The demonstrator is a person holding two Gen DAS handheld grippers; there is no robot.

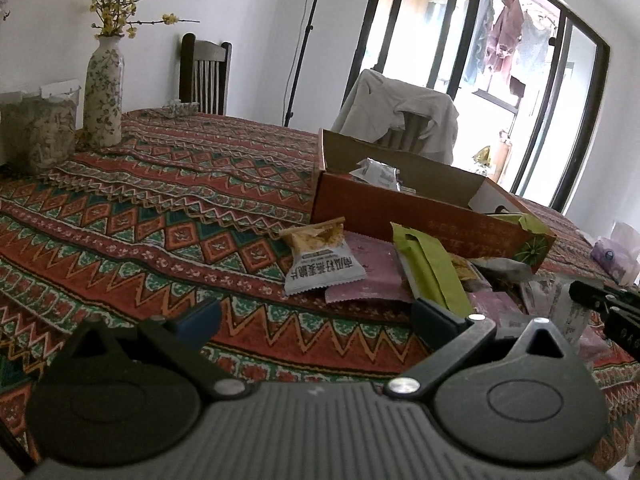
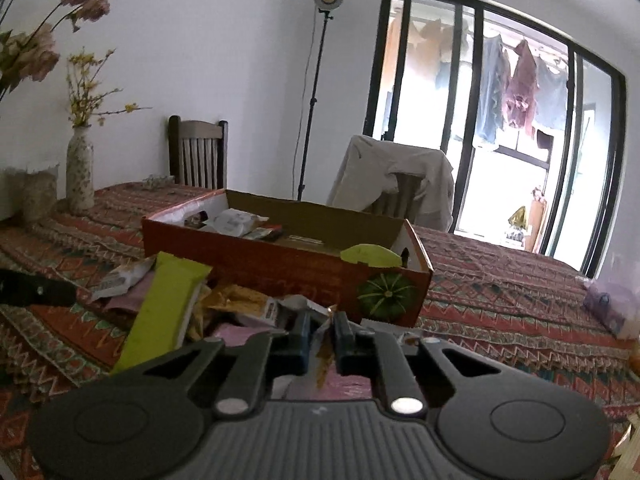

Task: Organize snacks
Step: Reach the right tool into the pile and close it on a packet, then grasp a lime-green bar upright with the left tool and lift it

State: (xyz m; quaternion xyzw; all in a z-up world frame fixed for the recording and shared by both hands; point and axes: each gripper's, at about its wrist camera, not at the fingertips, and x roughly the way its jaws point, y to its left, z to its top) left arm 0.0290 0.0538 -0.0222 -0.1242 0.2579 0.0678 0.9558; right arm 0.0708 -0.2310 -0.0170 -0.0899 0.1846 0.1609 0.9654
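The counter (image 1: 160,208), draped in a red, green and orange zigzag-patterned cloth, lies broadly bare from nine to twelve o'clock of the left gripper (image 1: 316,316), whose fingers stand wide apart with nothing between them. At its far left edge stand a tall floral ceramic vase (image 1: 103,92) with yellow blossoms and, just beside it, a clear container of pale flakes (image 1: 38,128). A shallow open cardboard box with orange-red printed sides (image 1: 400,208) sits at one o'clock of that gripper, a few wrappers already lying inside; its near wall borders the snack pile. The pile lies against that wall: a white-and-grey crimped packet with a yellow cracker picture (image 1: 320,256), a mauve flat pouch (image 1: 368,276) under it, and a long lime-green bar wrapper (image 1: 432,268) leaning across the others. In the right wrist view the right gripper (image 2: 320,334) has its fingers pressed together on a thin crinkled wrapper with a golden-brown print (image 2: 322,364), low over the pile's right side, near the box corner bearing a green pumpkin picture (image 2: 386,292). Beyond the box to three o'clock the cloth runs open toward a pale lilac packet (image 2: 608,308) at the counter's right edge.
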